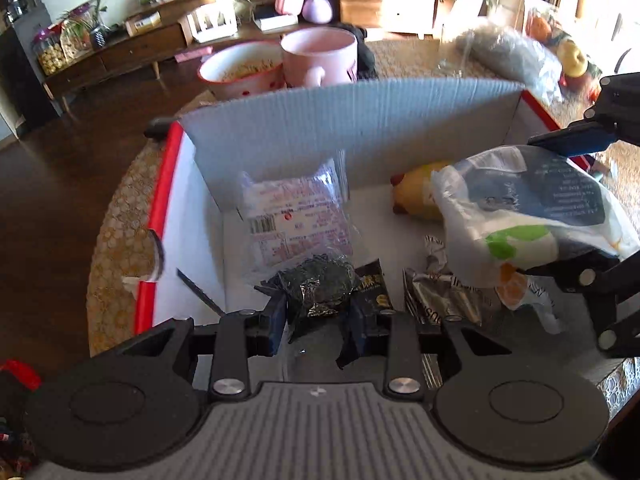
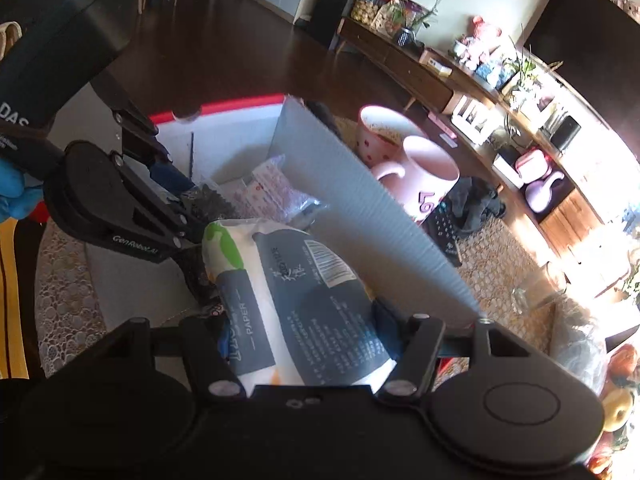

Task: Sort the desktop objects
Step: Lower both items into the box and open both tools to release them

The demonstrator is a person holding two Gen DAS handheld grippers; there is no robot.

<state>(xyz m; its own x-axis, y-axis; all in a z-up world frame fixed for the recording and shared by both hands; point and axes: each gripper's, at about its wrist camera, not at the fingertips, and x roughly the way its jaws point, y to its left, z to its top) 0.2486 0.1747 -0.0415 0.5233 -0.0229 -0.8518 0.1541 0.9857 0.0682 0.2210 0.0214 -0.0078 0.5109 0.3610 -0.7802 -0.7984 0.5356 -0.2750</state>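
**Both grippers loaded above the box**

The left gripper had its jaws clenched on a dark foil packet low inside the white box; the right gripper gripped a tissue pack just beside it, above what looked like a yellow toy; a pink-printed bag lay on the box floor.

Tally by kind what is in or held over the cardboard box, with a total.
Tissue packs: 1, in the right gripper
Dark crinkled packets: 1, in the left gripper
Clear pink-printed bags: 1
Yellow toys: 1
Black sachets: 1
Silver wrappers: 1
Total: 6
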